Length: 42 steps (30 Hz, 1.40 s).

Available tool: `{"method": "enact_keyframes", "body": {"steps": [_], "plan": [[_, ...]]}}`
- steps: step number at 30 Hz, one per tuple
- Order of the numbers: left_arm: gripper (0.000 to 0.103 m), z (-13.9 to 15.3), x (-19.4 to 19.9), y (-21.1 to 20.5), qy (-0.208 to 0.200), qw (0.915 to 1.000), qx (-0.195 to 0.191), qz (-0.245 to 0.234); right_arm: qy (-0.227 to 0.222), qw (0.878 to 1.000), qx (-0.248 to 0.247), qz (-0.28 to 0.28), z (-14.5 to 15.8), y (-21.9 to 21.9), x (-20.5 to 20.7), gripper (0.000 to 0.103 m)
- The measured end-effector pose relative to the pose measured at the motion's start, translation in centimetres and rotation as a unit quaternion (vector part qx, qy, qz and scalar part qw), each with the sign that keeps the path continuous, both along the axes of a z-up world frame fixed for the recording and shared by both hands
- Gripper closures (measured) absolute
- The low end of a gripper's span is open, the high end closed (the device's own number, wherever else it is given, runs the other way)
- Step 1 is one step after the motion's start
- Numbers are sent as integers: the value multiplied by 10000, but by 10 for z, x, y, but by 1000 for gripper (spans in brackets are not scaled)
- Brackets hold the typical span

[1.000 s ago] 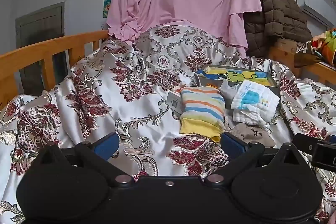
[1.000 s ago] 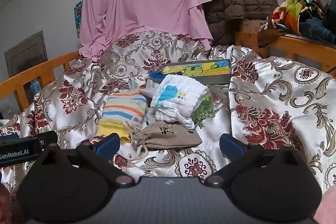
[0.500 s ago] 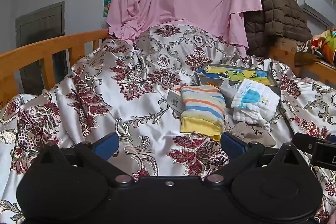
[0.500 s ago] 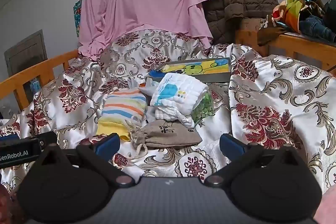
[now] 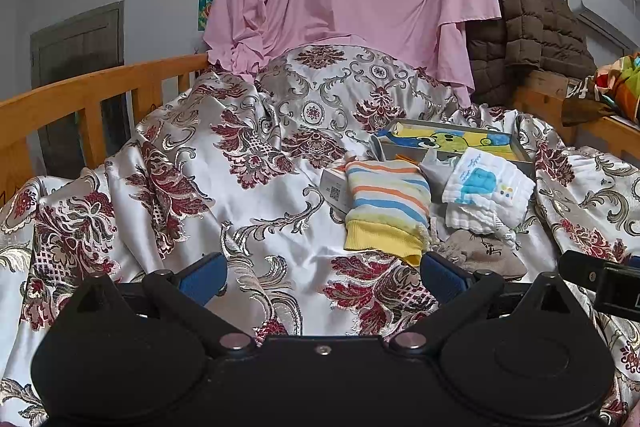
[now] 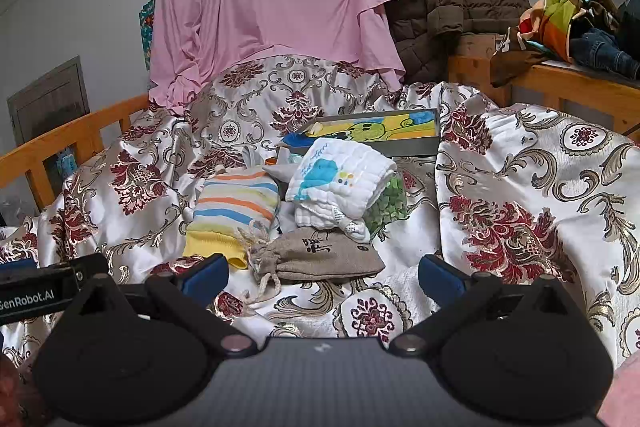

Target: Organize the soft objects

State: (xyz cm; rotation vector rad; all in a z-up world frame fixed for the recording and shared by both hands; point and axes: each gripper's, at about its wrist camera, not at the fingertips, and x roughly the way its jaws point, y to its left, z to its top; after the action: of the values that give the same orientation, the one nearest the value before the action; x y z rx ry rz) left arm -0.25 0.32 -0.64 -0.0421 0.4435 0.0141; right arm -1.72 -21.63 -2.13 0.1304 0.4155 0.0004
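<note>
almost nothing has changed over the last second: the left gripper (image 5: 323, 273) and right gripper (image 6: 323, 273) still hover with jaws apart and empty, so sorting looks unstarted. the striped knit sock (image 6: 234, 207), folded white gauze cloth (image 6: 340, 181) and beige drawstring pouch (image 6: 320, 255) lie clustered on the floral satin bedspread (image 5: 180, 187)

"GenRobot.AI" in white on the black left tool (image 6: 48, 291) at lower left of the right wrist view, unreadable dark characters on the beige drawstring pouch (image 6: 320, 255)
</note>
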Motion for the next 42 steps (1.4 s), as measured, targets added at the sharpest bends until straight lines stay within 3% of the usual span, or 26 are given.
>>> {"method": "enact_keyframes", "body": {"steps": [42], "plan": [[1,-7,0,4,54,10000,-3,21,23,10000,5,0,0,2,1,0]]}}
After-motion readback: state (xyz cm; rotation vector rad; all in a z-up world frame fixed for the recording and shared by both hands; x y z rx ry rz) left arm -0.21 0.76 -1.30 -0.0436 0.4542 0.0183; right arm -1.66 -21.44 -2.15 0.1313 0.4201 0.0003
